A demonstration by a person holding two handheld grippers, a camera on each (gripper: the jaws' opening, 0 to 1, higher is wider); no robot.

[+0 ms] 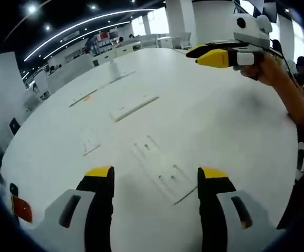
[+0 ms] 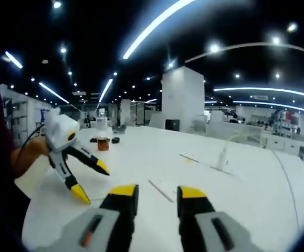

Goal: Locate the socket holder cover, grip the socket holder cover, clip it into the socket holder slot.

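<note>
Several flat white parts lie on the white table (image 1: 236, 136); which one is the socket holder cover I cannot tell. A long white strip (image 1: 133, 106) lies mid-table, and a thinner one (image 1: 102, 86) sits farther back. A flat white panel (image 1: 162, 169) rests just ahead of my left gripper (image 1: 156, 176), which is open and holds nothing. My right gripper (image 1: 215, 55) hovers above the far right of the table in a person's hand (image 1: 270, 71). In the right gripper view, the right gripper (image 2: 157, 193) is open and holds nothing, with a white strip (image 2: 161, 189) beyond its tips. The left gripper (image 2: 91, 182) shows there too, with its jaws apart.
A small white piece (image 1: 91, 142) lies to the left of the panel. A bottle with brown liquid (image 2: 103, 139) stands at the table's far end, and a white upright piece with a cable (image 2: 222, 157) stands at the right. Desks and pillars fill the room behind.
</note>
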